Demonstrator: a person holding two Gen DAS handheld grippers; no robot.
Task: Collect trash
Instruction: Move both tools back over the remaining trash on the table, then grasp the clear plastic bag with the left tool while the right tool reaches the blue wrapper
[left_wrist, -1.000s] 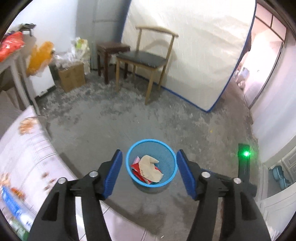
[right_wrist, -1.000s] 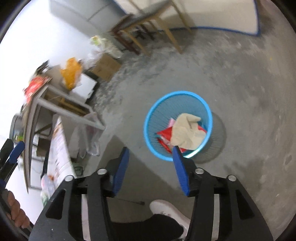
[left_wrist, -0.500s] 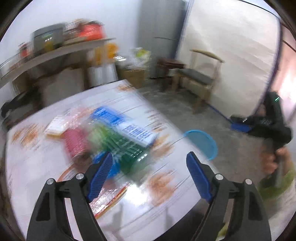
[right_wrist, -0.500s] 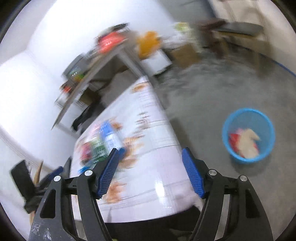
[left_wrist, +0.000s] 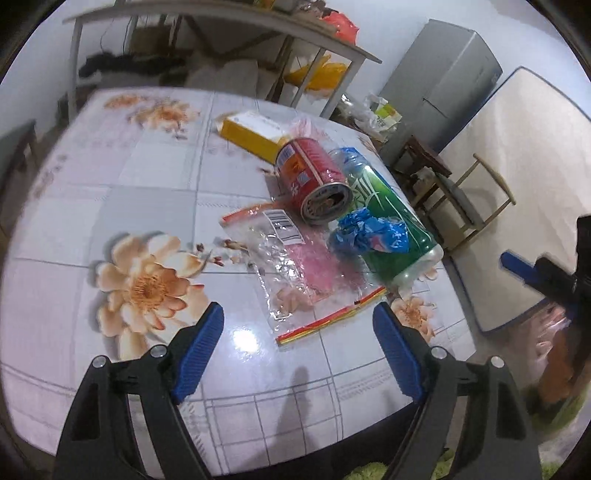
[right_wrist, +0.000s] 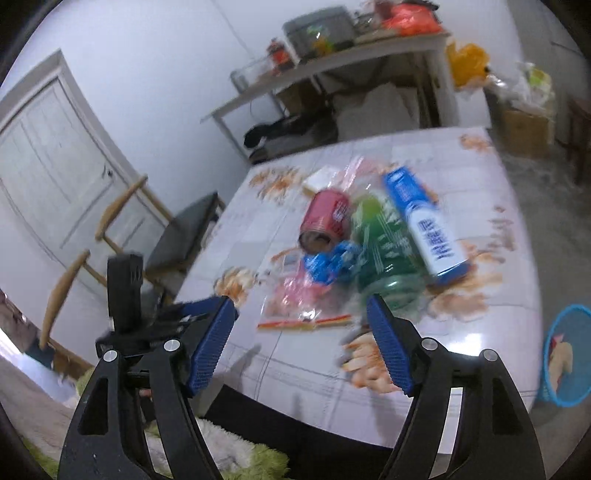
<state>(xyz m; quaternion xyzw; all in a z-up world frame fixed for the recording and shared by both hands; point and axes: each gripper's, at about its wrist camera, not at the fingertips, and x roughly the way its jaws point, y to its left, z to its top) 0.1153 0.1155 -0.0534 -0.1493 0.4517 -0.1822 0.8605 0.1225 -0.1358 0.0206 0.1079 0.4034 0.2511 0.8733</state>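
Note:
Trash lies on a flower-patterned table (left_wrist: 110, 184): a red can (left_wrist: 314, 181) on its side, a green bottle (left_wrist: 384, 218), a crumpled blue wrapper (left_wrist: 369, 236), a clear zip bag (left_wrist: 295, 266) and a yellow box (left_wrist: 255, 134). My left gripper (left_wrist: 297, 314) hovers open just short of the bag, nothing between its fingers. My right gripper (right_wrist: 300, 306) is empty, jaws opening, above the table's near edge (right_wrist: 480, 325), facing the can (right_wrist: 327, 221), bottle (right_wrist: 384, 251), wrapper (right_wrist: 328, 262), bag (right_wrist: 299, 299) and a blue-white carton (right_wrist: 428, 225). The blue bin (right_wrist: 567, 354) stands on the floor at right.
A cluttered shelf table (right_wrist: 332, 62) stands behind the table. A wooden chair (left_wrist: 469, 199), a grey fridge (left_wrist: 443, 74) and a leaning mattress (left_wrist: 524, 155) are beyond the right edge. Two more chairs (right_wrist: 177, 229) and a white door (right_wrist: 44, 166) are at left.
Both views have swung from the blue bin on the floor to the table with trash. Both grippers' jaws stand wider than before.

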